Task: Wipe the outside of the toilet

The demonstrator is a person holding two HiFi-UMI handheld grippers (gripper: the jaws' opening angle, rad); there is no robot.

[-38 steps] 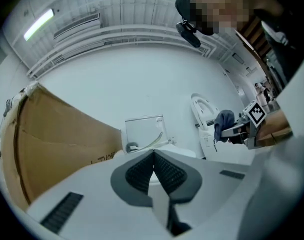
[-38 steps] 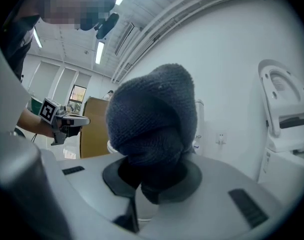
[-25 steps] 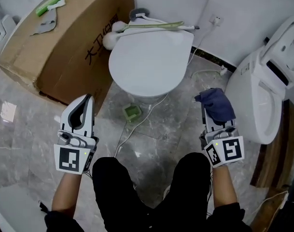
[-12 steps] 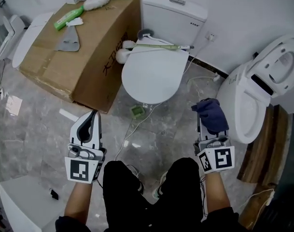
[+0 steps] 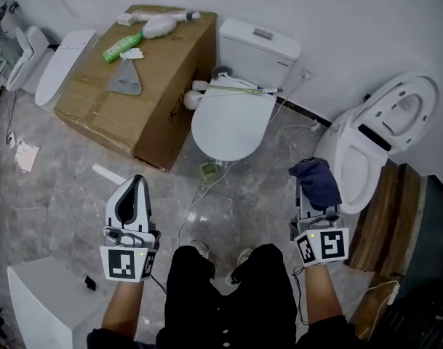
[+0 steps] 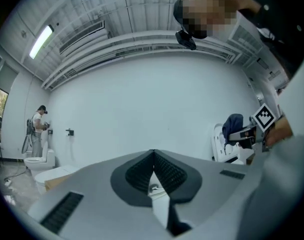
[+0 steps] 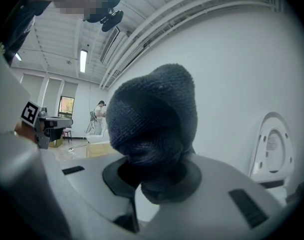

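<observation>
Cloth [image 5: 317, 179] in right tongs [image 5: 313, 193], toilet [image 5: 228, 119] ahead

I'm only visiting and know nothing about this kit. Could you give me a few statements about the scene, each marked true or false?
1. The right hand-held gripper grips a dark cloth. True.
2. The left hand-held gripper grips a cloth too. False: its jaws are shut on nothing.
3. A cardboard box stands beside the middle toilet. True.
4. That toilet's lid is up. False: it is down.
</observation>
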